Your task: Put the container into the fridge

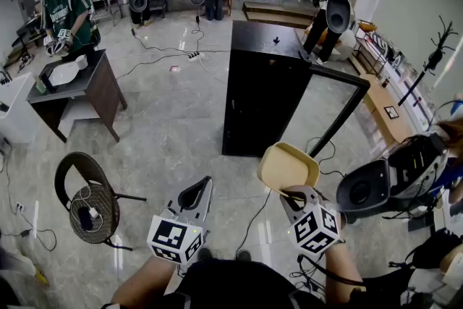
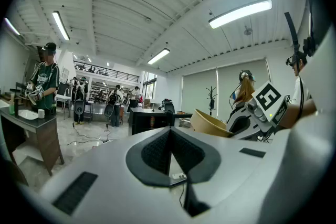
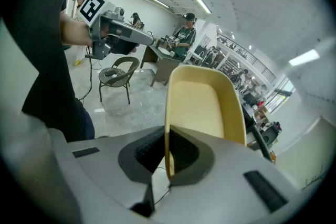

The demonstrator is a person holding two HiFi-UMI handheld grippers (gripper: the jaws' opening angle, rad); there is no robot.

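Your right gripper (image 1: 291,195) is clamped on the rim of the yellow container (image 1: 288,166), carrying it level, short of the black fridge (image 1: 260,83). The door (image 1: 340,108) stands open, ready for loading. Your left gripper (image 1: 197,193) hangs closed, empty, spare.

Beige container (image 1: 288,166) in right tongs (image 1: 289,192)

No legible text, number or brand in any view.
- White marker cube (image 1: 176,239) of the left gripper (image 1: 205,186) and white marker cube (image 1: 317,228) of the right gripper (image 1: 284,194): black-and-white square code patterns, no letters.
- Dark green shirt (image 1: 66,11) of a person at the back: white print, too small to read.
- Tall black fridge (image 2: 139,124): small red label (image 2: 152,121), unreadable.
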